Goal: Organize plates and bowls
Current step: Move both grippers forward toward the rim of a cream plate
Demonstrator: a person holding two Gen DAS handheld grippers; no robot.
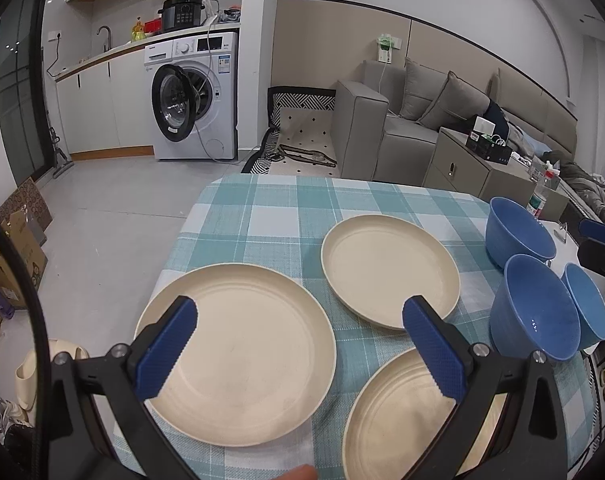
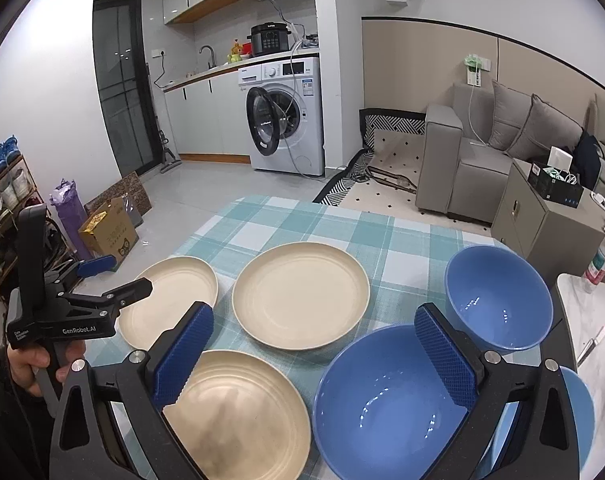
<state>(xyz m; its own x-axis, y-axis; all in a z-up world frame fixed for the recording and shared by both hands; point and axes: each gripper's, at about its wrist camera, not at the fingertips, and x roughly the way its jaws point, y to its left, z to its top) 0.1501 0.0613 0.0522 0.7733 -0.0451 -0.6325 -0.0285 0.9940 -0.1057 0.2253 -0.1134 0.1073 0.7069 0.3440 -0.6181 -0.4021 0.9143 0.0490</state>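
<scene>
Three cream plates lie apart on the checked tablecloth: a near-left plate [image 1: 238,352] [image 2: 170,300], a far plate [image 1: 390,268] [image 2: 302,296] and a near-right plate [image 1: 406,420] [image 2: 238,412]. Three blue bowls stand at the right: a far bowl [image 1: 518,232] [image 2: 498,292], a middle bowl [image 1: 534,308] [image 2: 386,404] and a third bowl [image 1: 588,304] [image 2: 578,412] at the edge. My left gripper [image 1: 298,344] [image 2: 114,276] is open and empty above the near plates. My right gripper [image 2: 318,356] is open and empty above the near-right plate and middle bowl.
The checked tablecloth [image 1: 270,216] [image 2: 286,220] ends at a left edge over the floor. A white side table [image 2: 598,320] with a bottle [image 2: 602,256] stands at the right. A washing machine [image 1: 194,96], sofa [image 1: 406,120] and cardboard boxes [image 2: 110,232] stand beyond.
</scene>
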